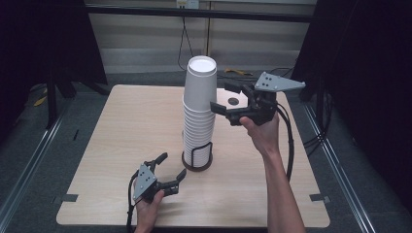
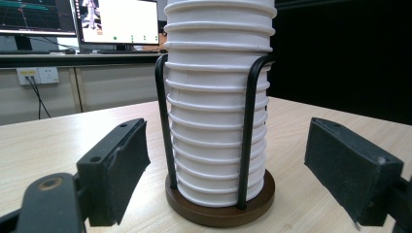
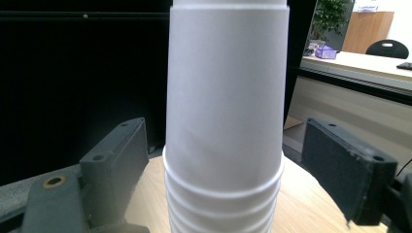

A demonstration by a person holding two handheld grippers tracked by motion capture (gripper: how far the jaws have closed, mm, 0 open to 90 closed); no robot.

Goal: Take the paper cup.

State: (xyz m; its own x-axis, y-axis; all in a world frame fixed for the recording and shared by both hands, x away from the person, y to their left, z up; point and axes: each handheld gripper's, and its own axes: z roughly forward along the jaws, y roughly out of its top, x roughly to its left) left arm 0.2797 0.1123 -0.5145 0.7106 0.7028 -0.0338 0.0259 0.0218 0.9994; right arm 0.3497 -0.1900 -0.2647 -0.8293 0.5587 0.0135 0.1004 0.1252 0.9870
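Down at the left, the left gripper [image 1: 174, 164] is resting low over the pale wooden table [image 1: 121, 126], its black jaws spread wide and pinching nothing. In the left gripper view those jaws are flanking the round dark-brown holder with black wire hoops [image 2: 218, 213], well clear of it on both sides.

In the middle of the table, the tall stack of white paper cups [image 1: 199, 111] is standing upside down inside that holder, rising far above the hoops, so only its lowest part is being steadied.

To the right, the right gripper [image 1: 221, 96] is hanging level at the height of the topmost white paper cup [image 1: 200, 82]. Its jaws are parted too, one on each side of that cup; the right gripper view is showing a gap between each pad and the cup wall [image 3: 226, 97], so nothing is being gripped yet.

The likely step is taking off the top cup, and the risks are lying there. A hard squeeze could be crushing the thin wall. If the cups are nested tightly, several may be coming up together, or the whole stack and holder may be lifting. A sideways nudge from either pad could be tipping the tall, lightly supported column, since the left gripper is not bracing the base.
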